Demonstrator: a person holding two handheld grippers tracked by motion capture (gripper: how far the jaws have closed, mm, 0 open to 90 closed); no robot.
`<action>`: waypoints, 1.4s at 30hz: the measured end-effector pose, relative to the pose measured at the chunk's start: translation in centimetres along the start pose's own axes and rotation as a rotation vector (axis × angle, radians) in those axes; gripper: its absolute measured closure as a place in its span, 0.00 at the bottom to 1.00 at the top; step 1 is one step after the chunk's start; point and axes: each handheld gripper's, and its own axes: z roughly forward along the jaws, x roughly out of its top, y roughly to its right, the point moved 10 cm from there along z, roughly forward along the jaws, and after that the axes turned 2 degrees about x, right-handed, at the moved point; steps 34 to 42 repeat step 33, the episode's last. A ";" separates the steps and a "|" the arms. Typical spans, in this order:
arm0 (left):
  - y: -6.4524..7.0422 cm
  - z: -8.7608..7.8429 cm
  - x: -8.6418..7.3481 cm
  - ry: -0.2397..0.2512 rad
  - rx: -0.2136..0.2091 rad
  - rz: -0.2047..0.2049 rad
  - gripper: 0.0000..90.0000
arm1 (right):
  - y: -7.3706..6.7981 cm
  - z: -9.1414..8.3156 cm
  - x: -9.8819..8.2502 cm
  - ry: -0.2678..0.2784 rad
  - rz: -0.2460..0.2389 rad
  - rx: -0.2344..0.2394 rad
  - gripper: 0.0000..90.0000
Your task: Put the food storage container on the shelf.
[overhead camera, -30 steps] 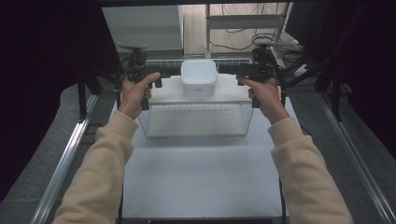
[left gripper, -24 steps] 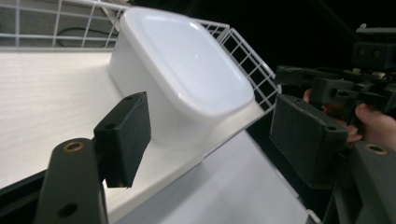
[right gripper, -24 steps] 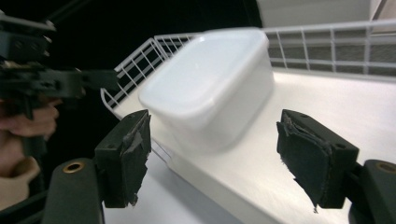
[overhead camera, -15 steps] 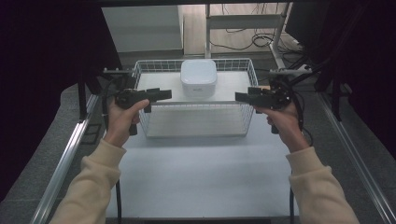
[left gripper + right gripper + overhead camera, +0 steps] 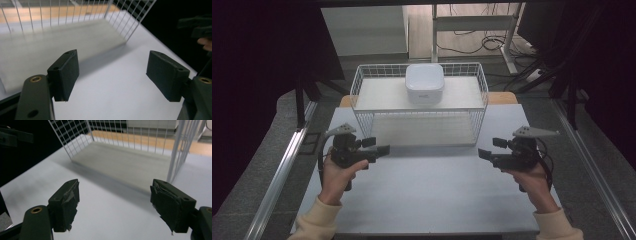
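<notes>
1. White wire basket (image 5: 419, 107): rectangular, upright, open-topped, standing at the far middle of the white table, with a pale board lying as its floor.
2. White lidded container (image 5: 424, 83): square with rounded corners, closed, sitting up at the basket's top, centred near its far edge.

No readable text anywhere. The white rounded-square plastic box (image 5: 424, 83) in the white wire basket (image 5: 362, 82) has a small grey mark on its front, possibly a logo, too blurred to read.
</notes>
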 end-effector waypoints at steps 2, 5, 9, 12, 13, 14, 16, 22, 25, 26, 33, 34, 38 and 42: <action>-0.1 0.4 -1.7 -0.029 0.016 0.013 0.28 | 0.1 0.0 -1.4 -0.017 0.002 -0.001 0.25; -0.3 0.7 -3.4 -0.060 0.030 0.018 0.28 | 0.4 0.0 -3.6 -0.046 0.007 -0.012 0.25; -0.6 1.1 -5.3 -0.090 0.048 0.017 0.28 | 0.7 0.3 -4.9 -0.069 0.005 -0.019 0.25; -1.0 1.4 -6.1 -0.103 0.059 0.016 0.28 | 0.9 0.8 -6.0 -0.087 0.005 -0.025 0.25; -1.1 1.5 -6.3 -0.107 0.057 0.012 0.28 | 0.9 1.0 -6.4 -0.096 0.006 -0.028 0.25; -1.1 1.6 -6.4 -0.110 0.058 0.013 0.28 | 0.9 1.2 -6.8 -0.108 0.007 -0.027 0.25; -1.2 1.7 -6.5 -0.114 0.058 0.009 0.28 | 1.0 1.4 -7.3 -0.125 -0.003 -0.034 0.24; -1.4 1.8 -6.5 -0.110 0.063 0.008 0.28 | 1.3 1.4 -7.3 -0.118 -0.009 -0.039 0.24; -1.5 1.8 -6.5 -0.109 0.067 0.006 0.28 | 1.4 1.4 -7.3 -0.117 -0.008 -0.042 0.24; -1.5 1.8 -6.5 -0.109 0.068 0.005 0.28 | 1.4 1.4 -7.3 -0.115 -0.009 -0.043 0.24; -1.6 1.7 -6.6 -0.104 0.075 0.009 0.28 | 1.8 1.5 -7.3 -0.104 -0.032 -0.060 0.22; -1.6 1.7 -6.6 -0.104 0.075 0.009 0.28 | 1.8 1.5 -7.3 -0.104 -0.032 -0.060 0.22; -1.6 1.7 -6.6 -0.104 0.075 0.009 0.28 | 1.8 1.5 -7.3 -0.104 -0.032 -0.060 0.22; -1.6 1.7 -6.6 -0.104 0.075 0.009 0.28 | 1.8 1.5 -7.3 -0.104 -0.032 -0.060 0.22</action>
